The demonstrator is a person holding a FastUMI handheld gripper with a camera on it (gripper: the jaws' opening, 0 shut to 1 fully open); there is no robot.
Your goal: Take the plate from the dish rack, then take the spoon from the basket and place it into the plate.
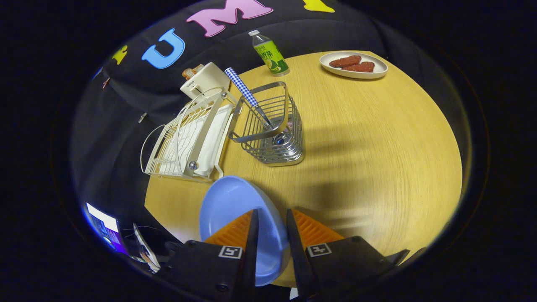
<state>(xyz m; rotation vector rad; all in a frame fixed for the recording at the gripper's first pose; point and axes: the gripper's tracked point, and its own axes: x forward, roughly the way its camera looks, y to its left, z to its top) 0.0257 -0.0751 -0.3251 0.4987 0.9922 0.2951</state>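
The gripper (272,218) pinches the round light-blue plate (235,209) edgewise between both fingers, just in front of the white wire dish rack (184,138). Beside that rack, the checked-handled spoon (245,92) stands in the steel wire basket (270,126).

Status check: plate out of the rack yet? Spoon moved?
Done: the blue plate is out of the dish rack, whose slots look empty. In hand: the gripper is shut on the plate's rim, holding it tilted over the table just ahead of the rack. Left: set the plate down, then fetch the spoon, with its checked handle sticking out of the wire basket, and place it in the plate.
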